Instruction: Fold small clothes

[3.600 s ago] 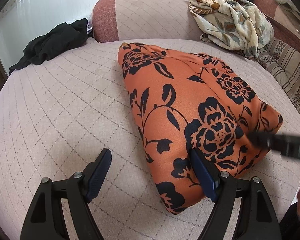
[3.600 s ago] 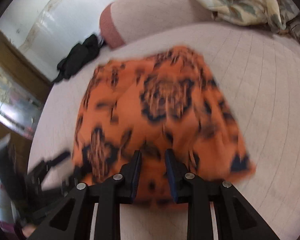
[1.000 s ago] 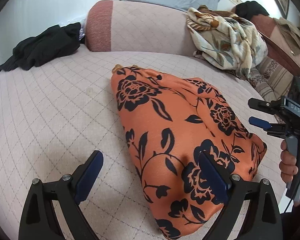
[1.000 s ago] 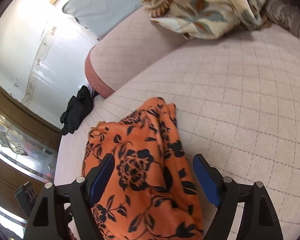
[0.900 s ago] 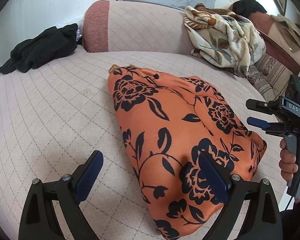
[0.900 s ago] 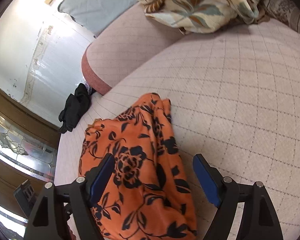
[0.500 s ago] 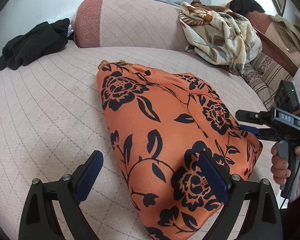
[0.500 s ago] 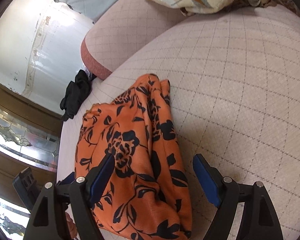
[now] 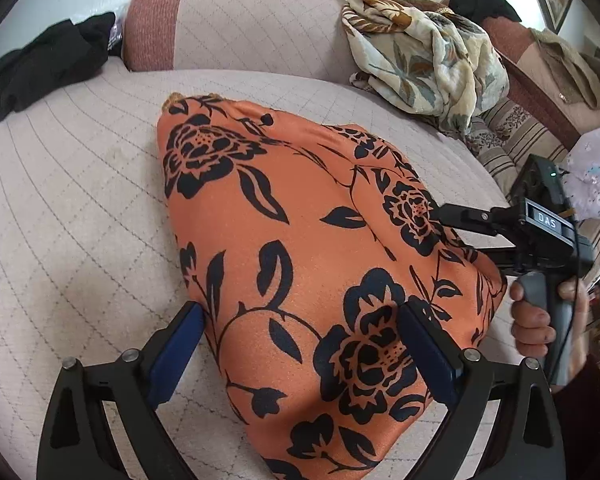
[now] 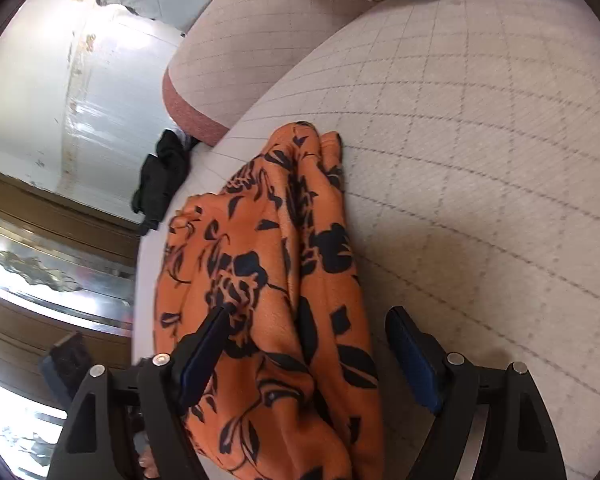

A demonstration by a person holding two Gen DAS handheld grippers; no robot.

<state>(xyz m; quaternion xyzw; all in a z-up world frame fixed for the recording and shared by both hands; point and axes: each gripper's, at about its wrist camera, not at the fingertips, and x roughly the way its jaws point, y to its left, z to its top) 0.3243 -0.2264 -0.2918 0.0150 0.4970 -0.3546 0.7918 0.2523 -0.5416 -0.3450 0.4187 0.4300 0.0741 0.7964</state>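
Observation:
An orange garment with black flowers (image 9: 300,220) lies folded in a rough triangle on the quilted pink cushion (image 9: 80,200). My left gripper (image 9: 300,344) is open at its near corner, with one pad by the cloth's left edge and the other resting over the cloth. My right gripper (image 9: 458,232), held by a hand (image 9: 532,320), reaches in from the right at the garment's far edge. In the right wrist view the right gripper (image 10: 308,344) stands open and straddles the bunched edge of the garment (image 10: 280,280). Neither gripper's pads pinch the cloth.
A black garment (image 9: 40,64) lies at the cushion's far left. A cream floral blanket (image 9: 428,56) is heaped on the backrest (image 9: 240,28), with a striped cushion (image 9: 512,140) below it. Bare quilted surface (image 10: 480,160) spreads to the right of the garment.
The right gripper has come down and in onto the garment's right edge. The left gripper has tilted down, so the garment's near corner now sits between its fingers. Both stay open.

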